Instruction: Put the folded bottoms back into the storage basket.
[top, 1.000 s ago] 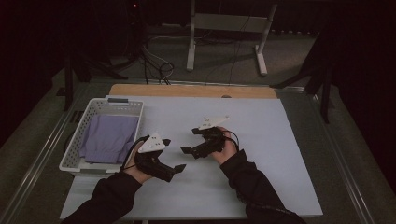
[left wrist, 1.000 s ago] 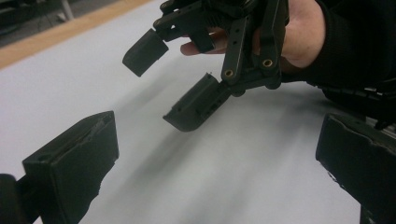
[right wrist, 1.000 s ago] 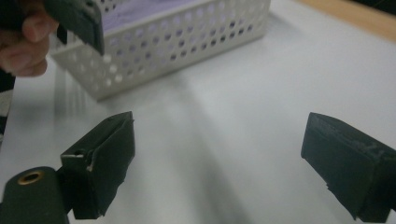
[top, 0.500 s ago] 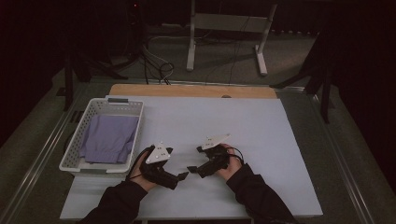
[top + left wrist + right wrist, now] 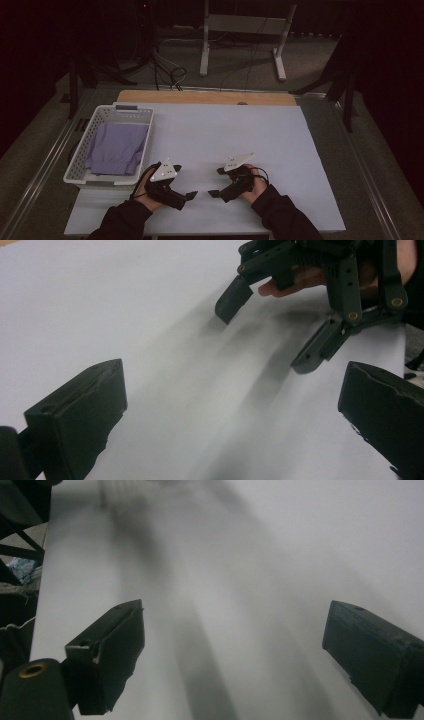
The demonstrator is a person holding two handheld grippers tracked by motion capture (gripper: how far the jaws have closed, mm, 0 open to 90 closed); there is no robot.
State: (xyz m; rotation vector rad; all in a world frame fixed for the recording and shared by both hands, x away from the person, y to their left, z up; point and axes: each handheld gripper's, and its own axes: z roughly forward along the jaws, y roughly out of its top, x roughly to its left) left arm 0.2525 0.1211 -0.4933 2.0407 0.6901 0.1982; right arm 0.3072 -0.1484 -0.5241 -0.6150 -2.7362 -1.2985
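Both grippers hover low over the white table sheet [image 5: 225,135] near its front edge, jaws pointed at each other with a small gap between them. My left gripper [image 5: 186,198] is open, its jaws wide apart over bare sheet [image 5: 230,420]. My right gripper [image 5: 216,182] is open too, with nothing between its jaws [image 5: 240,655]. The left gripper view also has the right gripper [image 5: 272,327] at the upper right, held by a hand and casting blurred shadows on the sheet.
A white slatted basket [image 5: 80,159] stands at the table's left side with a folded purple cloth [image 5: 117,147] inside. A wooden strip [image 5: 205,97] runs along the far edge. Beyond it are a metal stand [image 5: 240,30] and cables on the dark floor.
Both hands have drawn back toward the table's front edge, the right one farther. Both grippers stay open and empty.
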